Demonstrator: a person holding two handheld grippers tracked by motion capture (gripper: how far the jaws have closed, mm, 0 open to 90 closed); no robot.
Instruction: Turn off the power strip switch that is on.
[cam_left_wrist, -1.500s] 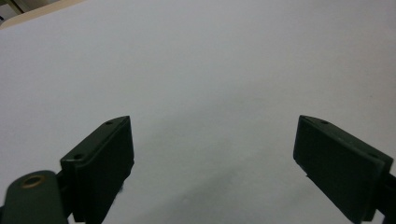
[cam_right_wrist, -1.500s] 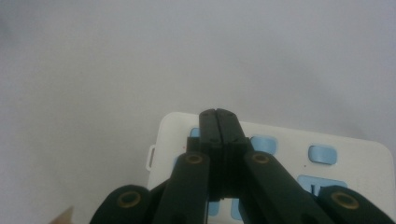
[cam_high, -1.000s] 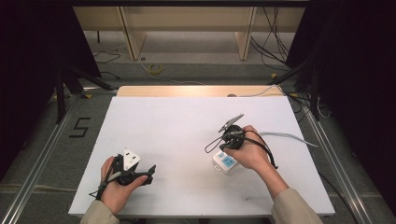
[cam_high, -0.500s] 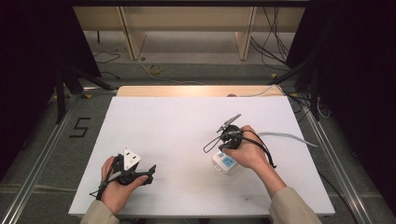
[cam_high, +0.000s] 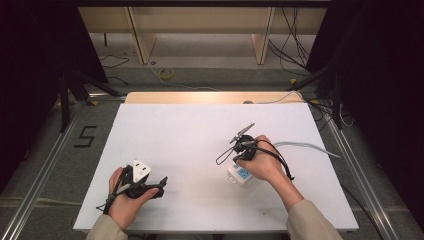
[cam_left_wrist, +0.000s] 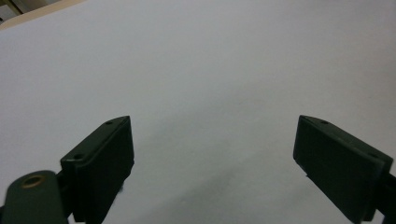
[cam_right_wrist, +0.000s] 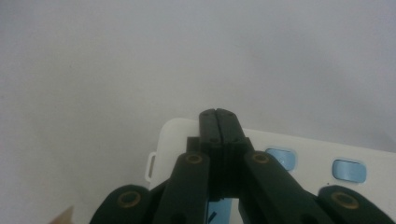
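Note:
A white box-shaped device (cam_high: 240, 175) with blue buttons lies on the white table (cam_high: 190, 135), right of centre. My right gripper (cam_high: 238, 162) is held in a hand directly over it, pointing down. In the right gripper view its jaws are pressed together with nothing between them, and the right gripper (cam_right_wrist: 218, 115) tips hang above the white device (cam_right_wrist: 303, 161) near its edge; I cannot tell whether they touch it. My left gripper (cam_high: 159, 183) rests in the other hand near the front left of the table. Its jaws stand wide apart over bare tabletop, as the left gripper (cam_left_wrist: 212, 156) view shows.
A pale grey cable (cam_high: 306, 146) runs from the right hand toward the table's right edge. A wooden strip (cam_high: 210, 97) lines the far edge. Beyond the table are floor cables (cam_high: 165, 74) and dark stands at both sides.
The right hand has shifted only slightly over the white device. The left hand has stayed where it was.

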